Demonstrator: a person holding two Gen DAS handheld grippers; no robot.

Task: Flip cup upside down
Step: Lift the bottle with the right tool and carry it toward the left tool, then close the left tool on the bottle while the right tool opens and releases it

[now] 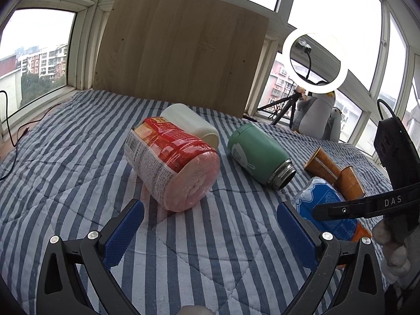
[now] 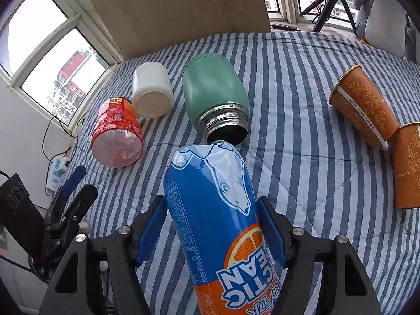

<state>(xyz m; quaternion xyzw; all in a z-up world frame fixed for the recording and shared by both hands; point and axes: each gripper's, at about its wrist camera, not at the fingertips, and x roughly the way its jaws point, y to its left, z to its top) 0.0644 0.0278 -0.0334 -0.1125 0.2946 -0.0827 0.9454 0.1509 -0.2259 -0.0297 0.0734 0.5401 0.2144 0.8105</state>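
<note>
My right gripper (image 2: 211,204) is shut on a blue and orange drink bottle (image 2: 210,210), which tilts away over the striped bedcover (image 2: 302,157). The same bottle (image 1: 323,204) shows at the right of the left wrist view, under the right gripper's black finger (image 1: 367,204). My left gripper (image 1: 210,236) is open and holds nothing. Just beyond it a red-labelled bottle (image 1: 170,162) lies on its side. A white cup (image 2: 152,94) and a green flask (image 2: 215,94) with an open steel mouth also lie on their sides. One orange paper cup (image 2: 362,105) lies tipped over, and a second (image 2: 408,168) is beside it.
A wooden board (image 1: 181,52) leans against the windows at the back. A ring light on a tripod (image 1: 315,63) and a grey plush penguin (image 1: 317,115) stand at the back right. Cables and a power strip (image 2: 56,173) lie off the bed's left edge.
</note>
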